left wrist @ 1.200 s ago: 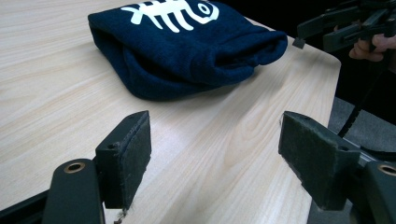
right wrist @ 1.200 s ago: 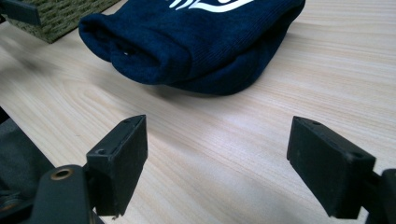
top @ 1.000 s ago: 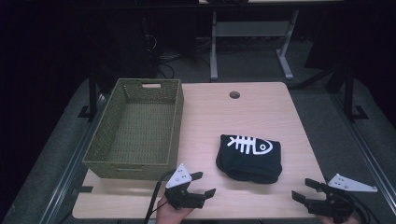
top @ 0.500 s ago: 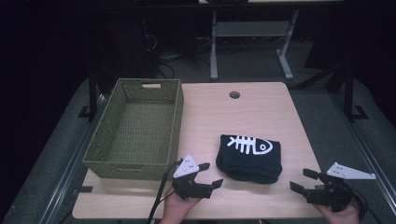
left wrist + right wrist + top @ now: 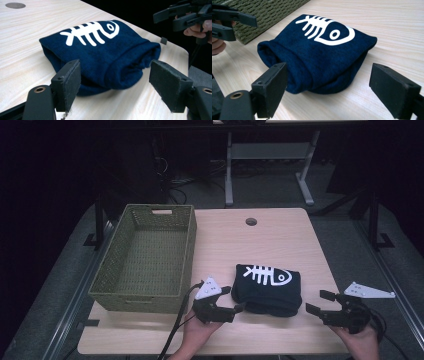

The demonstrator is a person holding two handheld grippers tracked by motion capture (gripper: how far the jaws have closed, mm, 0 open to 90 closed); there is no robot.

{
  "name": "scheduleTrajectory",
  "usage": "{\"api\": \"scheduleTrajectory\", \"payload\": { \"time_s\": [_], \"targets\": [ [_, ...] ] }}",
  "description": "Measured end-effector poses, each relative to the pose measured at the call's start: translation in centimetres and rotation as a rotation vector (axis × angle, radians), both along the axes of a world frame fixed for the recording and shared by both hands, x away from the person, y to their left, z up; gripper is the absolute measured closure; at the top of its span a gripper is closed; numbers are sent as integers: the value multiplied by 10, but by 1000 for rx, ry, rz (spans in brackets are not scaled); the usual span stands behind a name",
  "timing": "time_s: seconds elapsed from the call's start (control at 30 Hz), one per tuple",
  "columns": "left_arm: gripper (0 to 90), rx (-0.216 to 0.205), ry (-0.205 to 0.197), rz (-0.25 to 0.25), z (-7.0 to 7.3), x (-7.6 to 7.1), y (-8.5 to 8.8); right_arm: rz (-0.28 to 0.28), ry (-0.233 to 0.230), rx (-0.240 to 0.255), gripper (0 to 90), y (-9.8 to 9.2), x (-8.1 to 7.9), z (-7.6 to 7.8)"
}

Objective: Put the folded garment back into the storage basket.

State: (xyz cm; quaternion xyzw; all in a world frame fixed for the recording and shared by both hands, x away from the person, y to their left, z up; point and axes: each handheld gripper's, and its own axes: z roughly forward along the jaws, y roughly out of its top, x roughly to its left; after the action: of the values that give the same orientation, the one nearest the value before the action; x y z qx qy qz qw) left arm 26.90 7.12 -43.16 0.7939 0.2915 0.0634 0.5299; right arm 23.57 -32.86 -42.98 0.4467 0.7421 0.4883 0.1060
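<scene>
Two grippers sit at the near edge of your light wood table (image 5: 280, 235), both with jaws spread wide and holding nothing. Your left gripper (image 5: 231, 301) is just beside the near-left corner of the folded navy cloth (image 5: 267, 290), its jaws pointing toward it; whether a jaw tip touches the fabric cannot be told from above. In the left gripper view the cloth (image 5: 100, 52) lies between and beyond the two pads, apart from them. Your right gripper (image 5: 321, 302) hangs off the cloth's right side, with bare wood between them.

The cloth carries a white fish-skeleton print (image 5: 266, 275) on top and lies flat on the near half of the table, right of the green woven basket (image 5: 145, 255). The basket stands along the table's left edge. A round cable hole (image 5: 251, 221) sits near the far edge.

Around the table you have dark grey carpet (image 5: 340, 235), and the metal legs of another desk (image 5: 270, 165) stand behind in a dim room.
</scene>
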Motion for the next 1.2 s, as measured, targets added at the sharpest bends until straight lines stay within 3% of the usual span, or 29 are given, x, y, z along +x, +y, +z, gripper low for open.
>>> {"api": "scheduleTrajectory", "payload": {
  "time_s": [0.43,0.6,0.77,0.8,0.87,1.2],
  "targets": [
    [250,-14,32,61,0,24,-8,-2,41,-18,147,10,21,0],
    [250,12,50,82,0,35,-16,7,50,-36,147,16,34,1],
    [251,27,109,127,-5,46,-21,5,74,-40,150,18,43,-2],
    [251,31,143,143,-9,51,-23,-10,81,-42,154,17,48,-7],
    [251,48,158,158,-13,55,-25,-21,107,-37,162,18,52,-12],
    [253,73,232,172,-28,68,-30,-38,147,-15,213,25,60,-36]
  ]
}}
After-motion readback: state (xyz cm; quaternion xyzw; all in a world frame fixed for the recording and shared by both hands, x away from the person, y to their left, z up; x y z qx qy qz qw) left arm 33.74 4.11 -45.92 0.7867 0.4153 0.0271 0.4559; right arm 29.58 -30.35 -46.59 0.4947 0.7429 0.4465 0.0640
